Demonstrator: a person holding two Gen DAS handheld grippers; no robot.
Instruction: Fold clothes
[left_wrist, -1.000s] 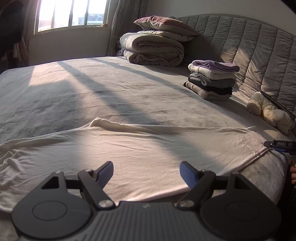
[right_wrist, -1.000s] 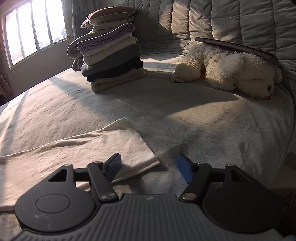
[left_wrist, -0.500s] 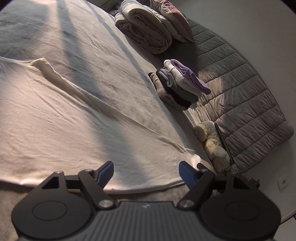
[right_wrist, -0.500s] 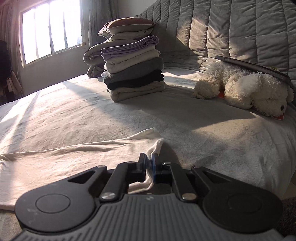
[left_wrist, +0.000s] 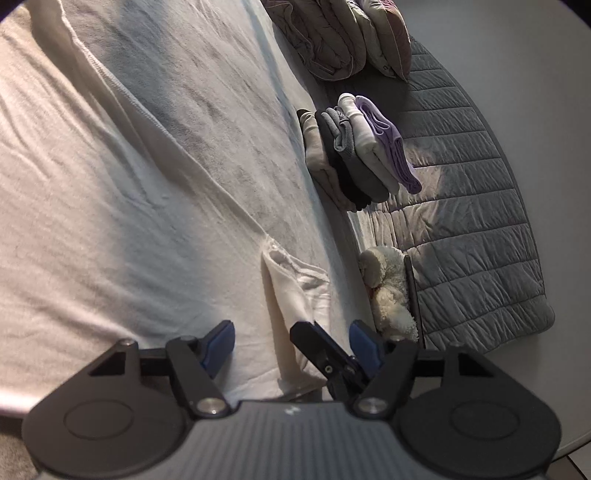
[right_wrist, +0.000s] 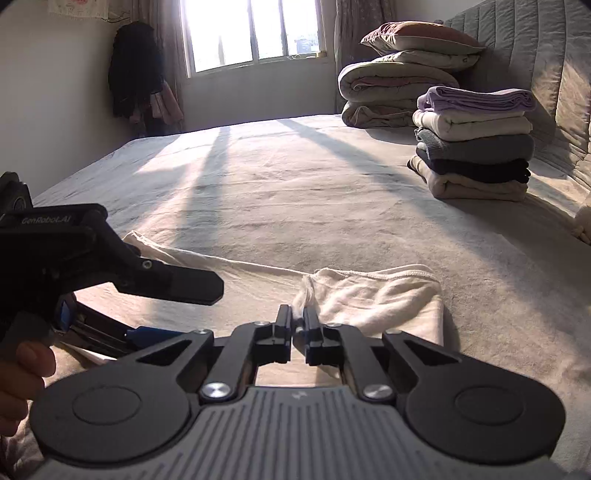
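A cream garment lies spread across the bed; its end is folded over into a raised flap. My right gripper is shut on a bunched corner of this garment and holds it just above the bed. It also shows in the left wrist view, between my left fingers. My left gripper is open, tilted, hovering over the garment's near edge beside the folded flap. It shows at the left of the right wrist view, close beside the right gripper.
A stack of folded clothes stands at the back right of the bed. Rolled quilts and pillows lie behind it by the padded headboard. A white plush dog lies at the bed's right edge.
My right gripper has lifted the pinched garment corner and carried it left, folding the end over. My left gripper has rolled further and moved close beside the right one.
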